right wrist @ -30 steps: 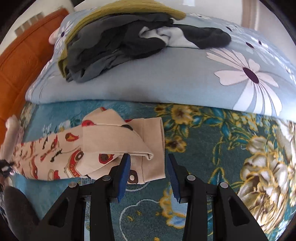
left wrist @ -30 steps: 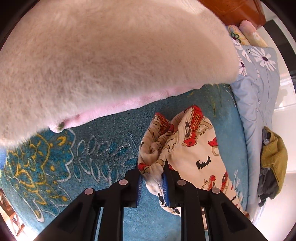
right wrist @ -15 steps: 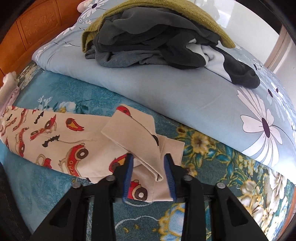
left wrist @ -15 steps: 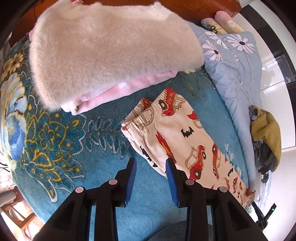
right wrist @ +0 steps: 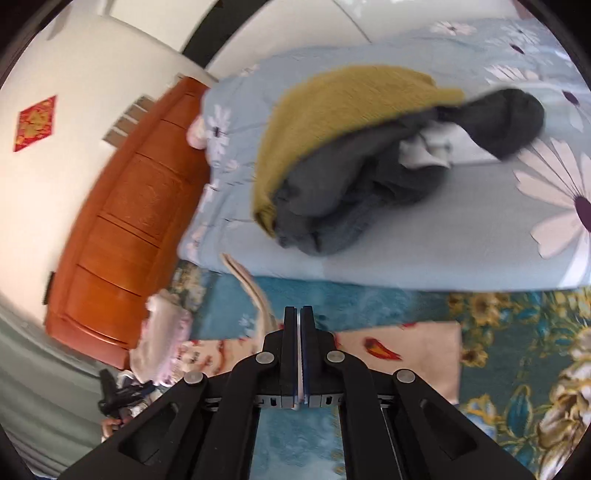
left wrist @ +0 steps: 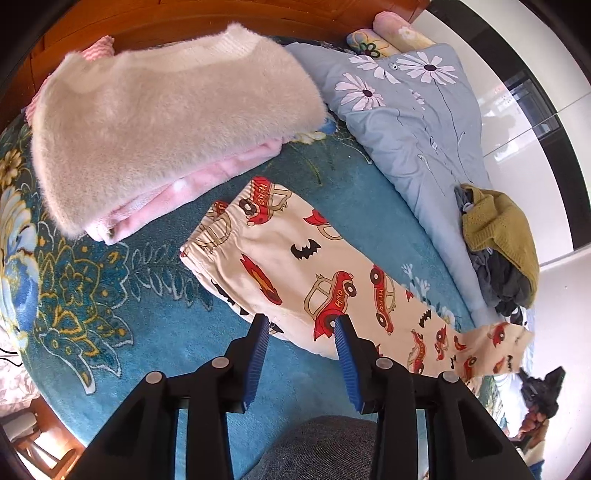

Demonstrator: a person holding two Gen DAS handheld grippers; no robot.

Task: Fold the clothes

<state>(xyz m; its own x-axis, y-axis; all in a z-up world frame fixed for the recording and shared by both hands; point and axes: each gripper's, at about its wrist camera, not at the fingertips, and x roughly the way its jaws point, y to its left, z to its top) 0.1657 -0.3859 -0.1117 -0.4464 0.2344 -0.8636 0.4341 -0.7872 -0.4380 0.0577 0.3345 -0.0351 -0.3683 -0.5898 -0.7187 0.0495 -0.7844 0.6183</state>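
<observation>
My right hand-held gripper (right wrist: 299,354) pinches the trousers' (left wrist: 314,273) hem to fold it over, while my left hand-held gripper (left wrist: 301,354) hangs empty above them, jaws opening

Right wrist view is motion-blurred: clothes pile (right wrist: 369,155) on the quilt (right wrist: 443,251) reads as olive and dark smears, garments can't be told apart. Trousers (right wrist: 399,343) mostly hidden behind the right tool (right wrist: 299,354); fabric between its closed fingers shows only as a pale sliver. In the left wrist view, pink garment (left wrist: 192,192) is largely buried under the fuzzy sweater (left wrist: 166,122); headboard (left wrist: 184,22) is cut by the frame edge.
</observation>
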